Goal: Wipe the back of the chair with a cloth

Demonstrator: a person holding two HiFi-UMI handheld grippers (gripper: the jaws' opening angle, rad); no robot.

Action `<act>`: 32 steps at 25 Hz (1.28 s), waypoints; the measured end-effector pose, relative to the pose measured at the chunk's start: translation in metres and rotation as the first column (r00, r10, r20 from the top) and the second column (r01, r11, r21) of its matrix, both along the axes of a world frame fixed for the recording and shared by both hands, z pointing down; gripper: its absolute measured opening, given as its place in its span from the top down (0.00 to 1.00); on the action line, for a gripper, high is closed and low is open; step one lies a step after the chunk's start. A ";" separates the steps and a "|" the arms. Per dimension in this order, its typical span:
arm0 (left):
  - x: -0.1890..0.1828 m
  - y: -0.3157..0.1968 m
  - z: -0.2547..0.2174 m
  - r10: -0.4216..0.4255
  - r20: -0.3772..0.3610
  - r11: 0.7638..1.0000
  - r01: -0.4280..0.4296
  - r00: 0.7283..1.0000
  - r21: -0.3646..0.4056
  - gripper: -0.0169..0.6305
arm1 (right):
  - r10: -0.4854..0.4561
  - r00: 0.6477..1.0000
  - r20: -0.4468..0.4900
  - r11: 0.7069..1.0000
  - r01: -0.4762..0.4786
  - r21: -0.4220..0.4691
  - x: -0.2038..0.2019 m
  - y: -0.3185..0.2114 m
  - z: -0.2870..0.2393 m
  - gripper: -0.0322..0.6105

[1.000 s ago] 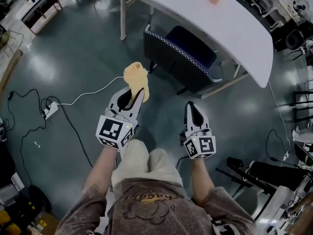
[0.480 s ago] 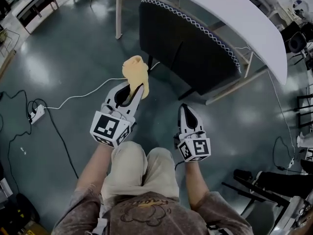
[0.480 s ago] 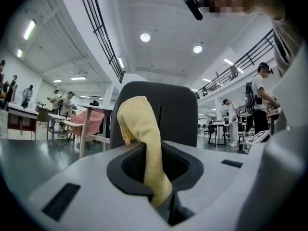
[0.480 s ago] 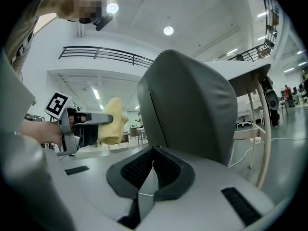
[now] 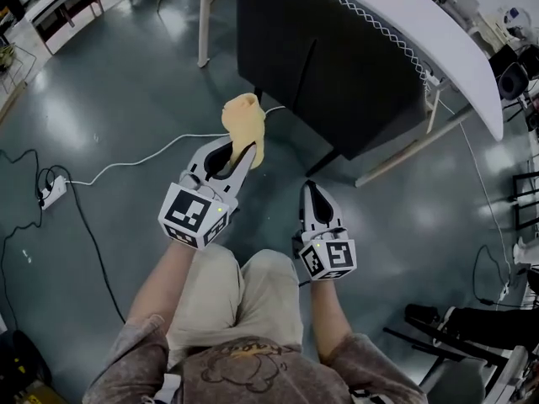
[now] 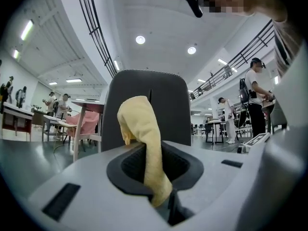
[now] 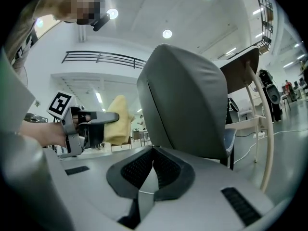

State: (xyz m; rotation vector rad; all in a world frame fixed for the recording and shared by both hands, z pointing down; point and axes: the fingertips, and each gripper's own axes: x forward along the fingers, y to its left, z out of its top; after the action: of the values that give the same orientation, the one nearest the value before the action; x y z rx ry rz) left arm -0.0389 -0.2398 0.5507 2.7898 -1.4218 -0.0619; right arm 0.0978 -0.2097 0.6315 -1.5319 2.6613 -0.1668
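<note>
One limp yellow cloth [image 5: 242, 120] pinched in left hand-held gripper [image 5: 238, 150], right hand-held gripper [image 5: 313, 190] closed, empty, dark chair back [image 5: 337, 66] ahead

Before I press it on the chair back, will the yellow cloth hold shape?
Probably not: the cloth folds over above the left tongs clamped on it, so it looks limp and light. It may bunch against the chair back.

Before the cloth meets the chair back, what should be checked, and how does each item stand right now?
1. Cloth gripped: ok, left gripper shut on the cloth.
2. Other tool free: ok, right gripper shut, empty.
3. Cloth touching chair back: not ok, they are apart.
4. Chair back unobstructed: ok, bare surface faces both grippers.
5. Floor cable clear of the feet: cannot tell.
</note>
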 end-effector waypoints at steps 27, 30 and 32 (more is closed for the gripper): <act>-0.069 -0.093 -0.089 -0.131 0.134 0.975 0.103 0.982 0.197 0.87 | -0.002 1.000 0.028 1.000 0.002 0.008 -0.010 0.029 0.005 0.91; -0.076 -0.117 -0.109 -0.160 0.140 0.968 0.128 0.977 0.215 0.87 | 0.001 1.000 0.023 1.000 -0.001 0.007 -0.009 0.031 0.004 0.91; -0.075 -0.130 -0.118 -0.175 0.155 0.965 0.138 0.972 0.224 0.88 | 0.004 1.000 0.018 1.000 -0.004 0.003 -0.004 0.033 0.006 0.91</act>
State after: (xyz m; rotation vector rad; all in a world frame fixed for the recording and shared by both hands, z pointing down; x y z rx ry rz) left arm -0.1137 -0.3697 0.4330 2.9040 -1.7762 0.0318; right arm 0.0940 -0.1768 0.6371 -1.5271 2.6438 -0.1753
